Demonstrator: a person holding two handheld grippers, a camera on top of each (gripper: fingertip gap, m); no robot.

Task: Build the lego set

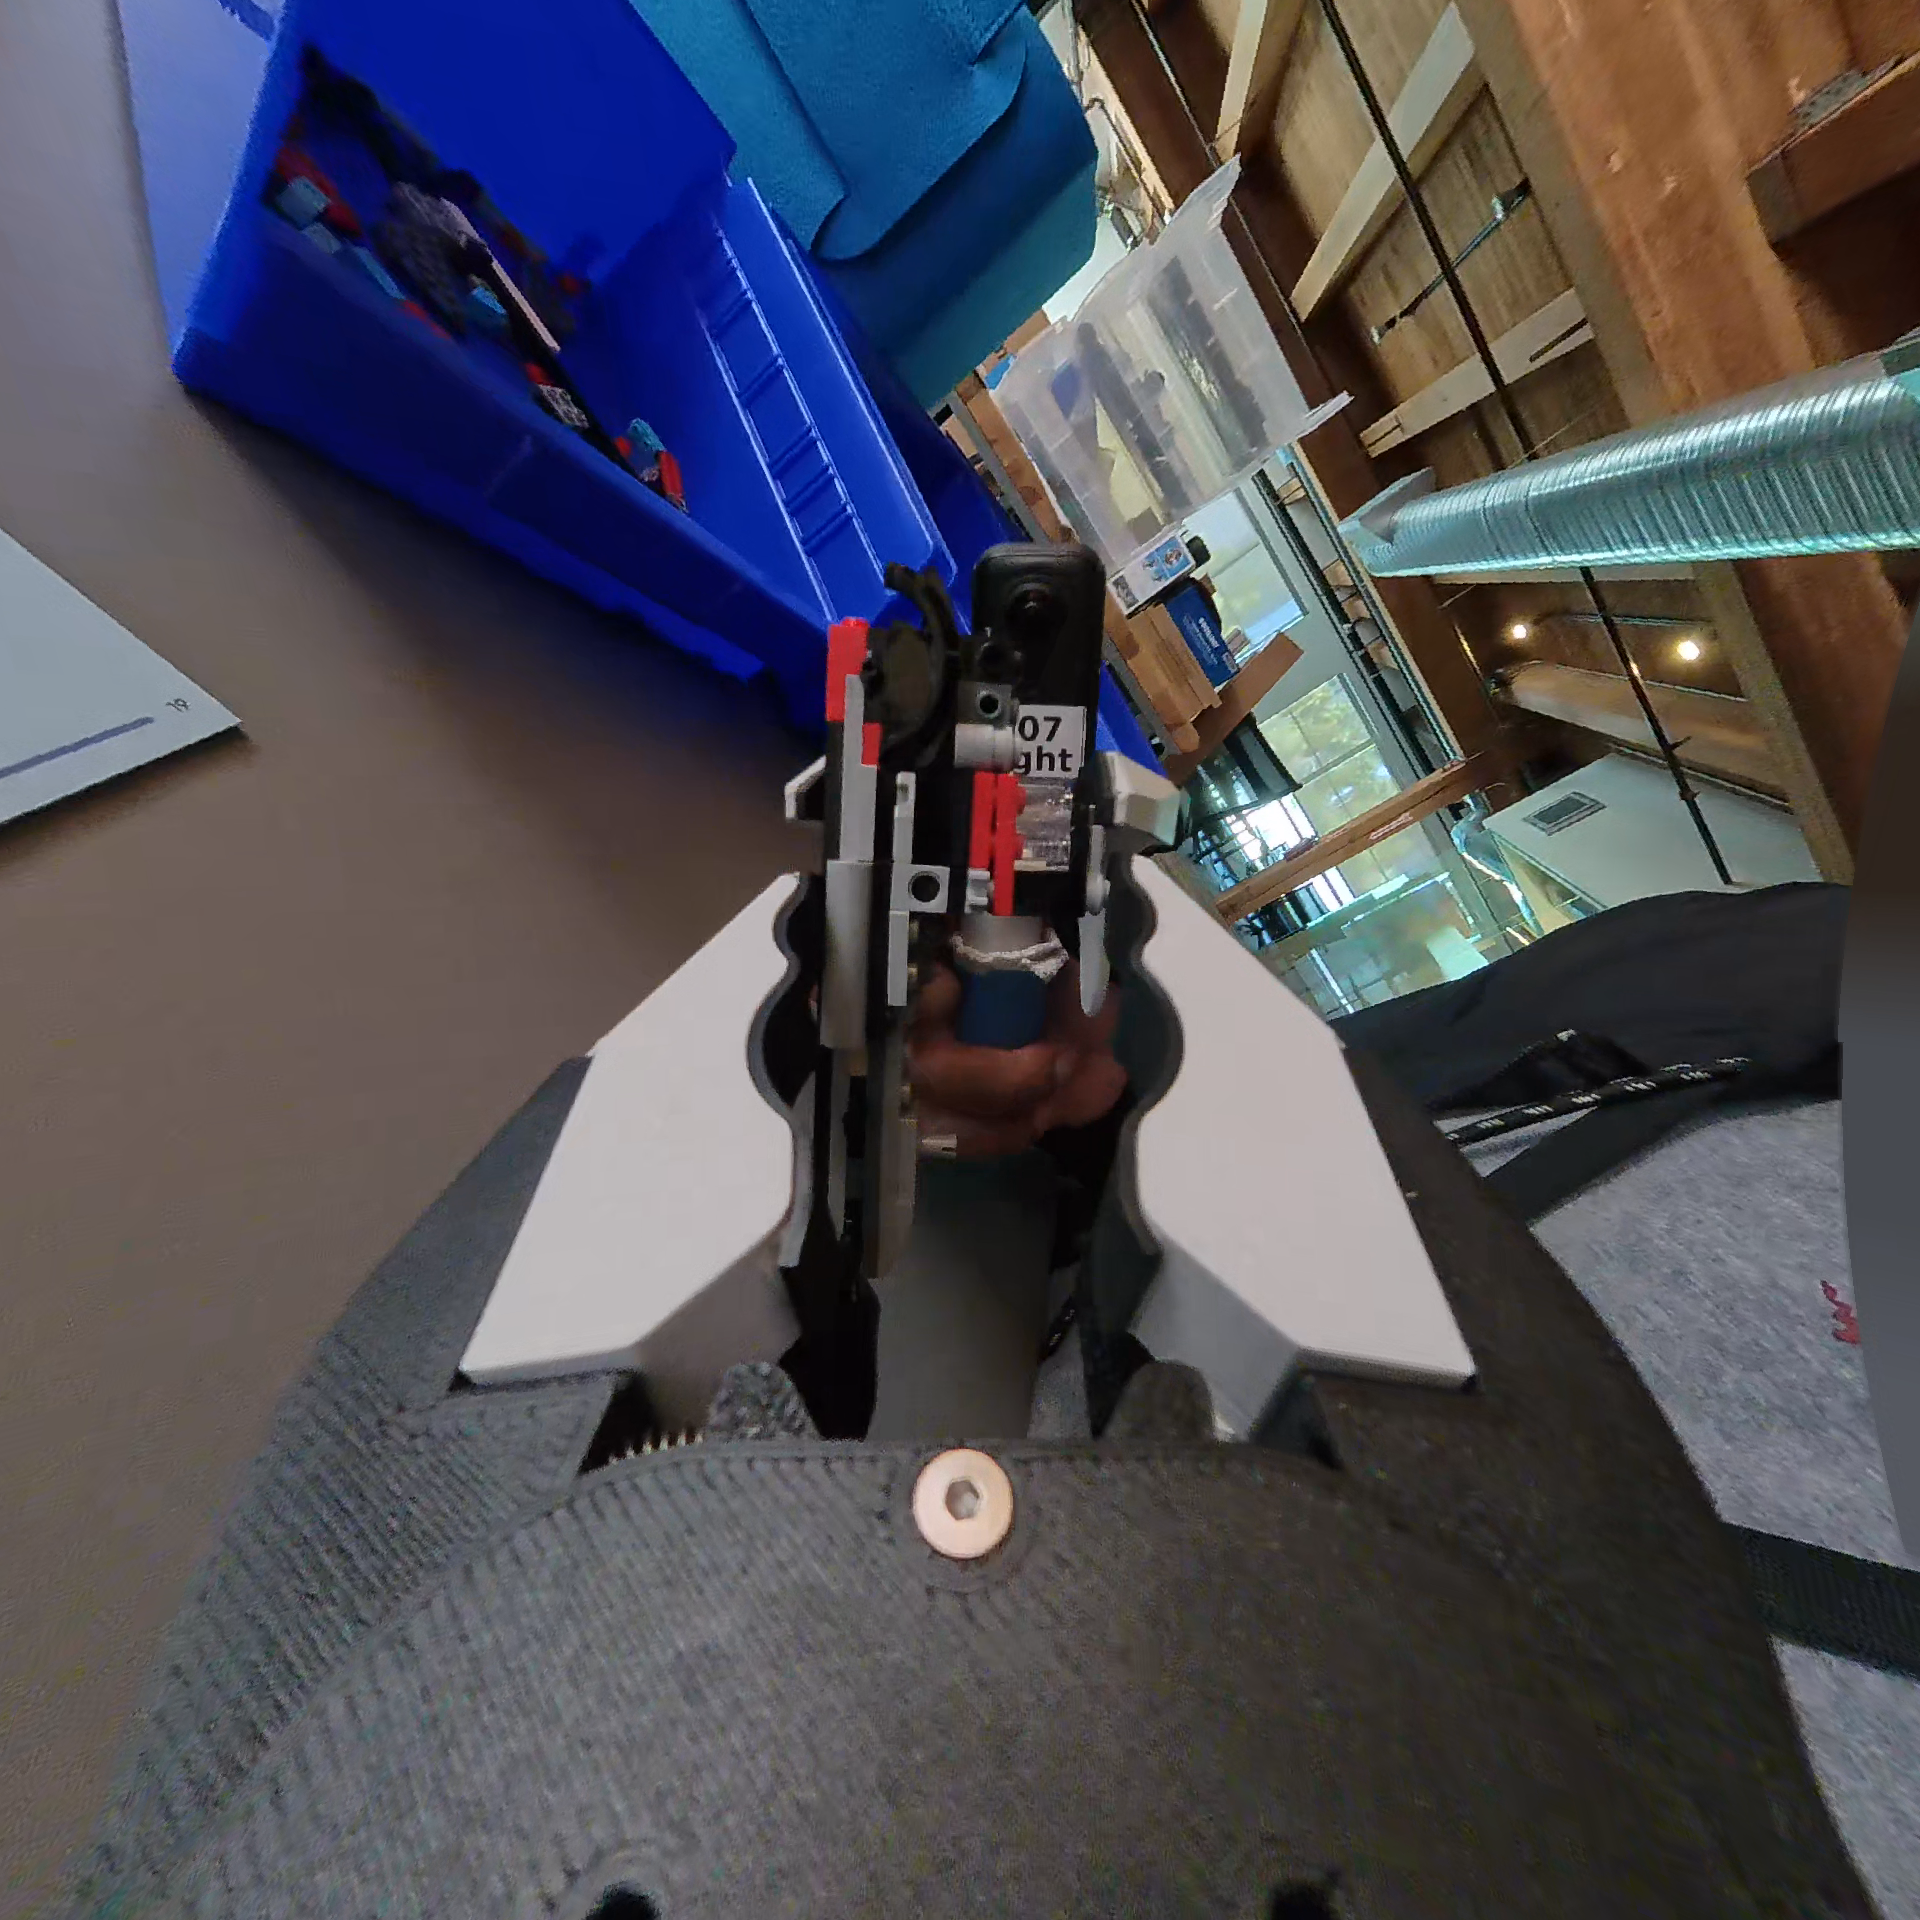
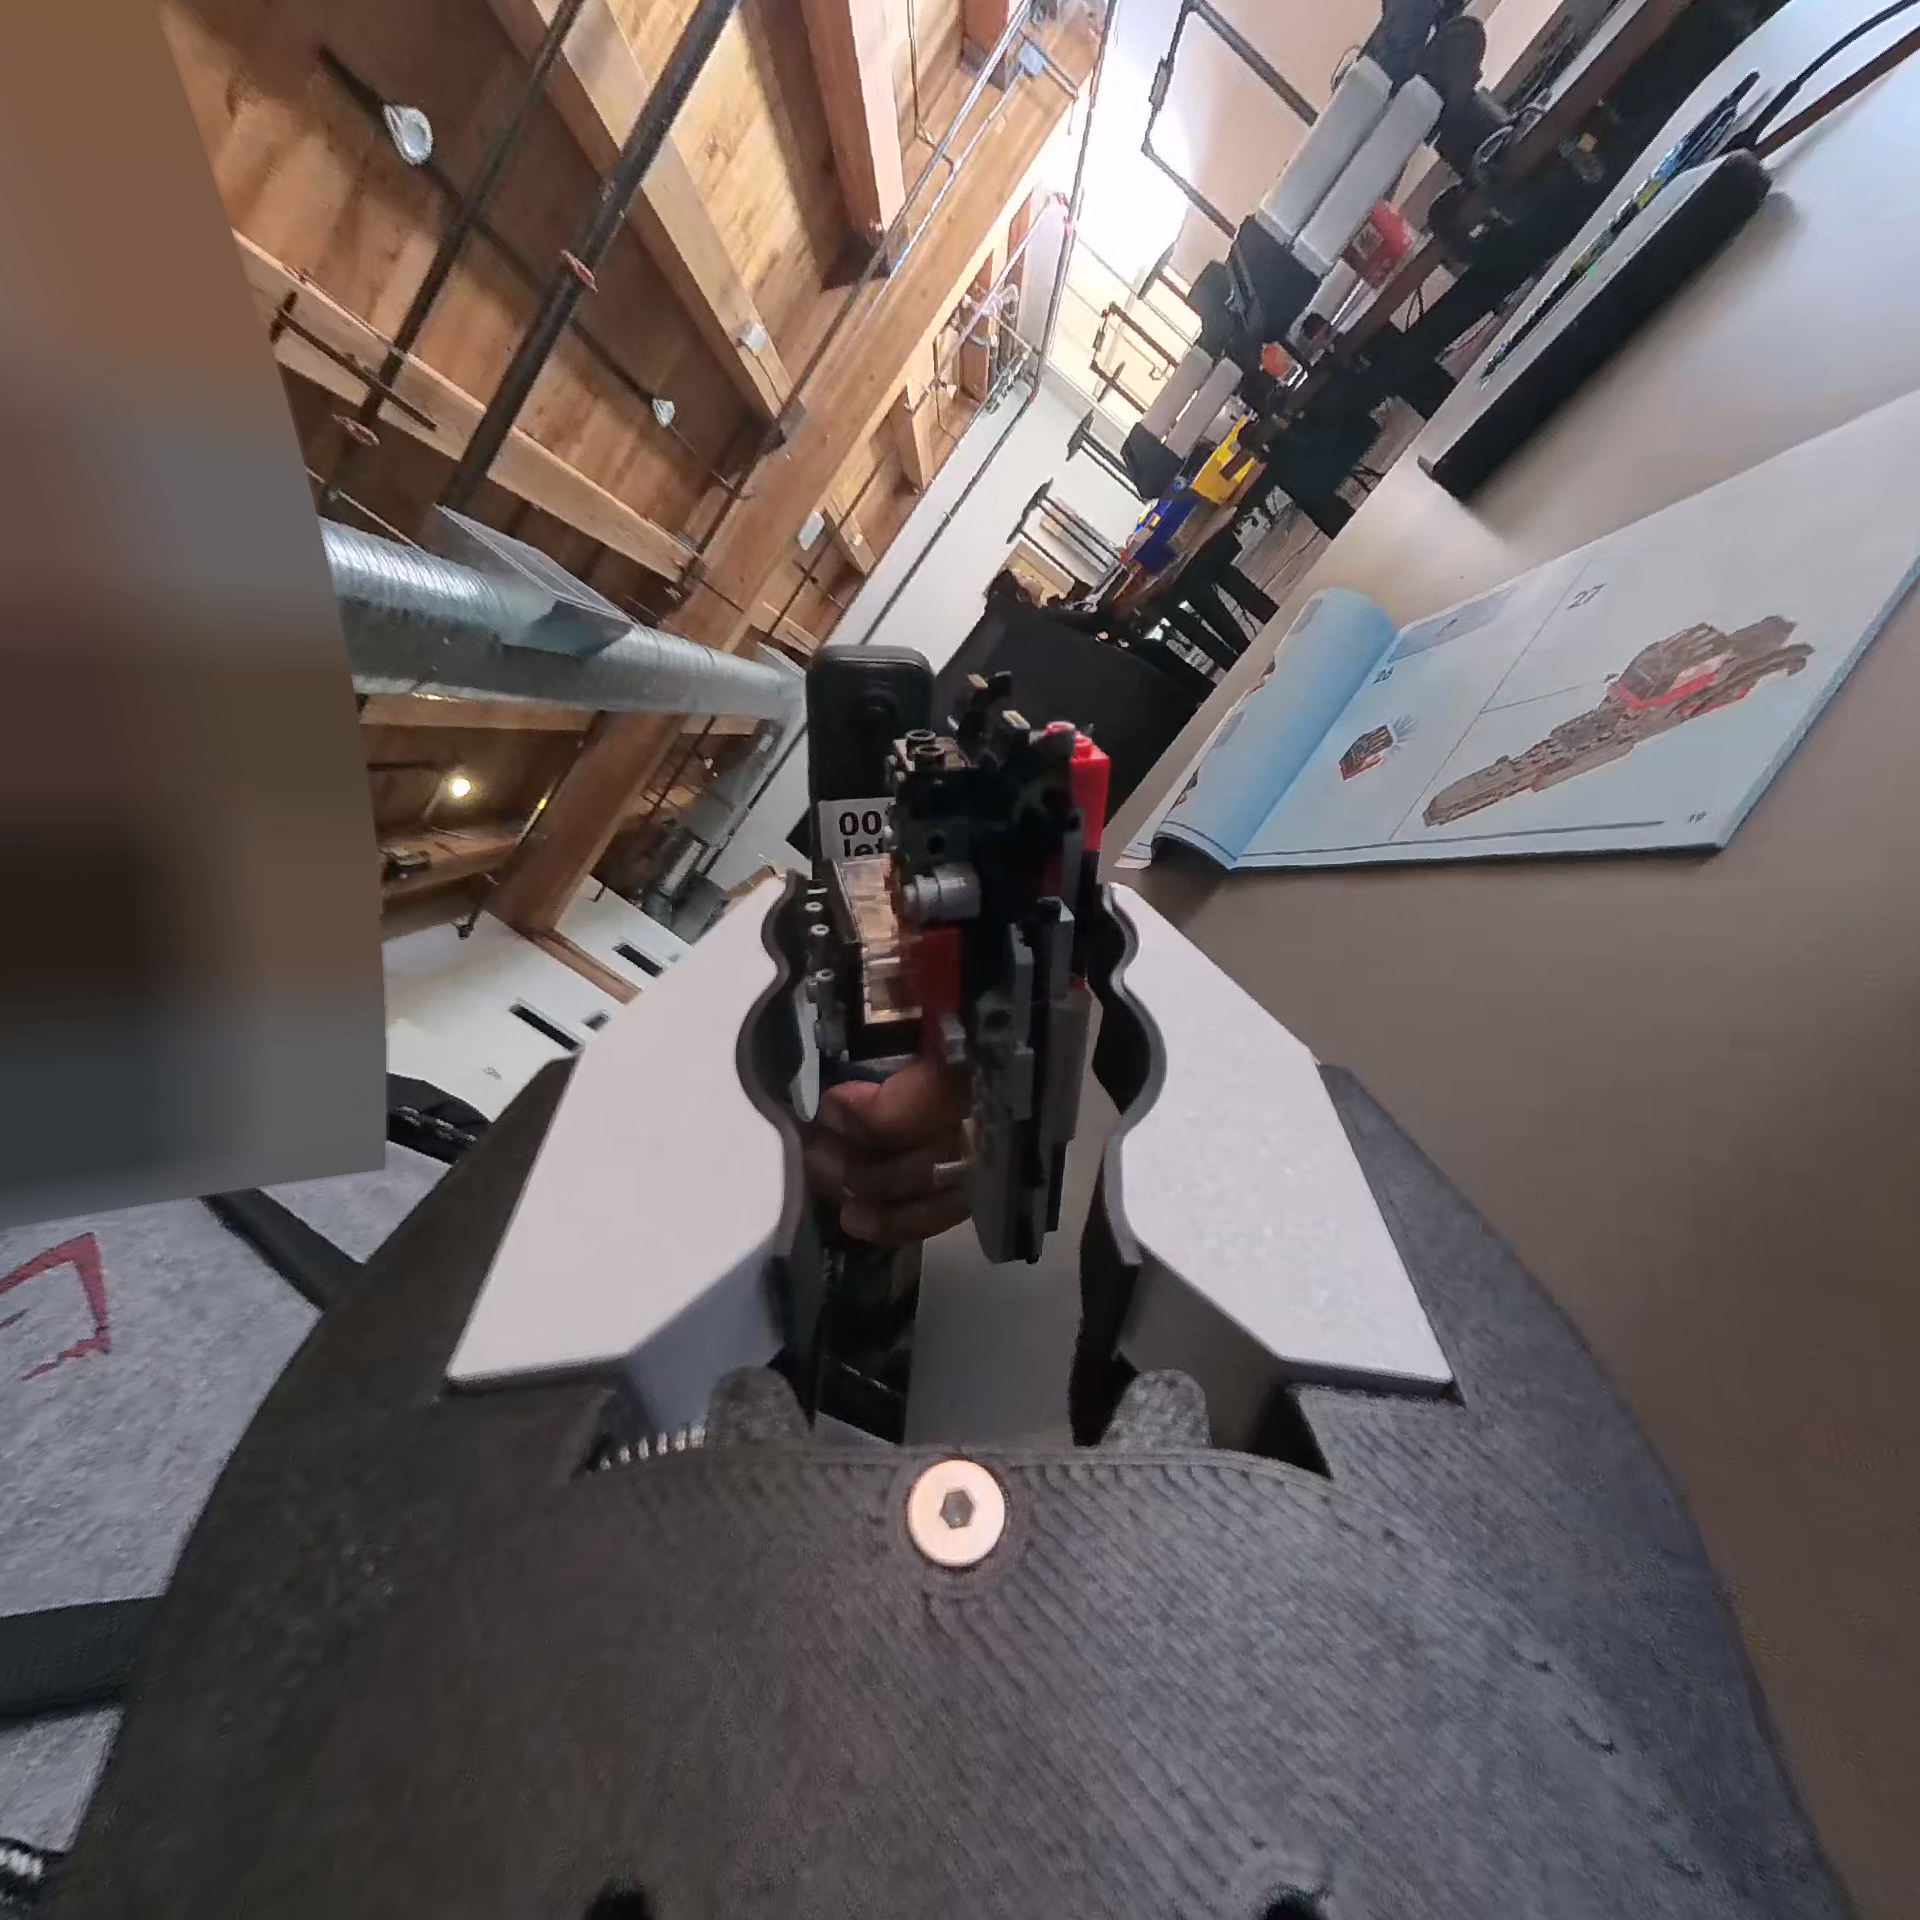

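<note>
A partly built lego model [image 1: 883,935] of grey, black and red pieces is held upright in the air between my two grippers, which face each other. My left gripper [image 1: 961,904] has its grey fingers closed on the model's lower end. My right gripper [image 2: 948,904] grips the same model [image 2: 966,935] from the opposite side. In each wrist view the other gripper's black camera [image 1: 1039,644] [image 2: 868,727] shows just behind the model, with a person's hand [image 1: 997,1081] [image 2: 883,1153] on its handle. Where the pads touch the model is partly hidden.
A blue bin [image 1: 343,416] with loose bricks stands on the brown table [image 1: 364,883] to the left. An open instruction booklet [image 2: 1507,727] lies on the table [image 2: 1455,1039] to the right; its corner [image 1: 83,707] shows in the left wrist view. A black bag [image 1: 1610,987] lies at the right. Left and right tips are no more than a few centimetres apart.
</note>
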